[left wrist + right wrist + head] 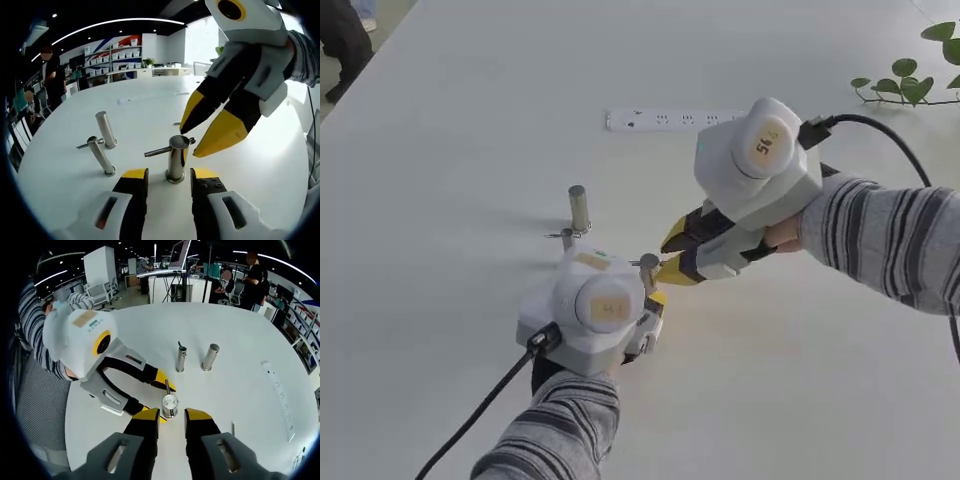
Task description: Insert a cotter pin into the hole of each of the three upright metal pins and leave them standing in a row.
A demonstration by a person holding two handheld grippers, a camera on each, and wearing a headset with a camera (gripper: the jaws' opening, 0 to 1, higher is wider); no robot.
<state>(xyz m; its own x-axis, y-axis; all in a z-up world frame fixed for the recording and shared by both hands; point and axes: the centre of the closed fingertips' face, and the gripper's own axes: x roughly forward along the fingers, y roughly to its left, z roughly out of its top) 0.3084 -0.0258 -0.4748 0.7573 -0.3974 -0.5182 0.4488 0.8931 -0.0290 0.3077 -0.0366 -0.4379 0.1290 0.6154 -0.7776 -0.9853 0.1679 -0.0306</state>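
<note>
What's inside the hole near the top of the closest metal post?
A thin cotter pin runs through the closest metal pin, long end sticking out one side, a small loop out the other. The stretch inside the hole is covered by the metal.

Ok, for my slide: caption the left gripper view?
Left gripper and right gripper, both open, flank a metal pin carrying a cotter pin.
</note>
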